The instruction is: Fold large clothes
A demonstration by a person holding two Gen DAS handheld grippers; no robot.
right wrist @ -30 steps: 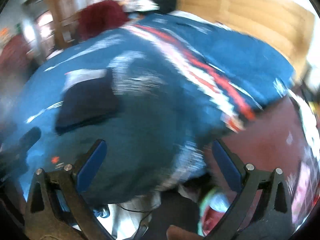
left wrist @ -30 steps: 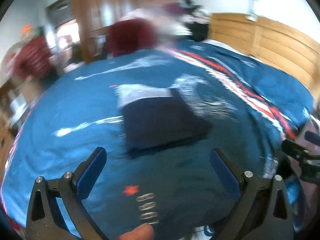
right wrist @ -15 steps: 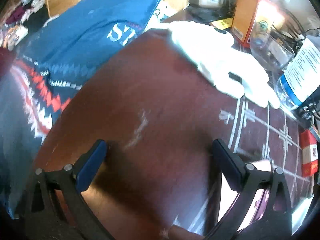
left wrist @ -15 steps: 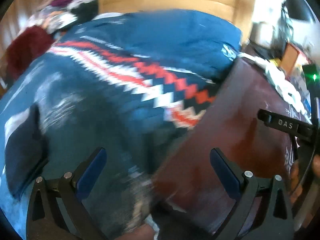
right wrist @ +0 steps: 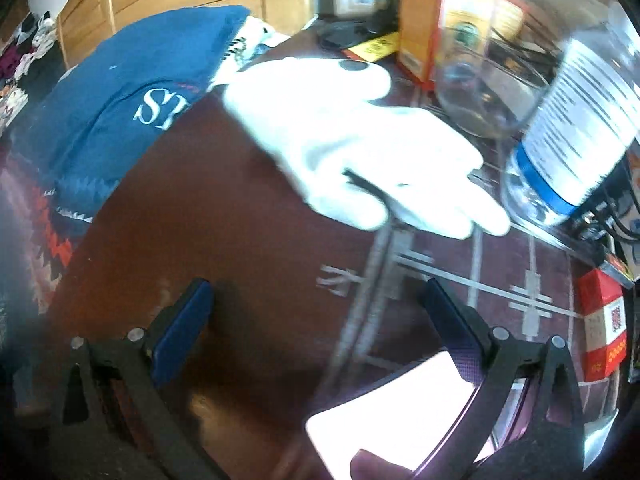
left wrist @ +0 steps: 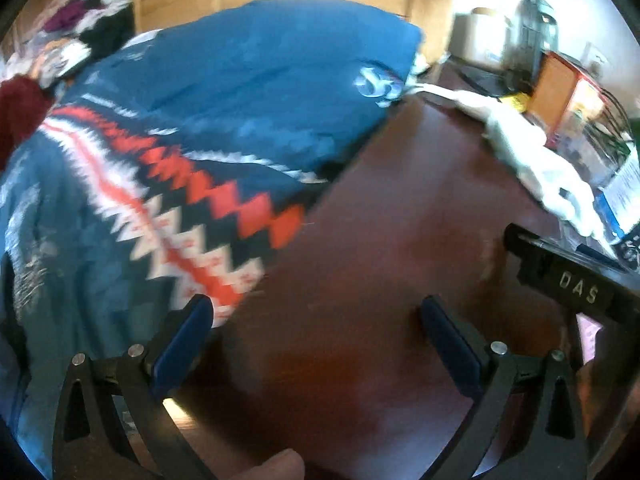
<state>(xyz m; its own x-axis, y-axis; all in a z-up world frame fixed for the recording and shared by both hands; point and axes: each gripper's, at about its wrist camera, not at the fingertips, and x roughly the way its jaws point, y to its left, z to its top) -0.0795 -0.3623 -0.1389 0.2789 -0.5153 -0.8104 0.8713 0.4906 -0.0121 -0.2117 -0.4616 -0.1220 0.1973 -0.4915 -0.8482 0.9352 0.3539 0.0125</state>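
My left tongs (left wrist: 312,332) released, grasping nothing, over dark red counter (left wrist: 380,240). Blue patterned blanket (left wrist: 192,128) on bed at 10 o'clock, edge touching counter. My right tongs (right wrist: 316,312) also released, empty. White glove (right wrist: 360,148) at 12 o'clock on counter; clear bottle (right wrist: 576,128) at 2 o'clock. No folded garment seen.

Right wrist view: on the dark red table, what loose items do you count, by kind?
White glove: 1
Clear plastic bottle: 1
Clear glass: 1
Orange box: 1
Small red box: 1
Lit phone: 1
Total: 6
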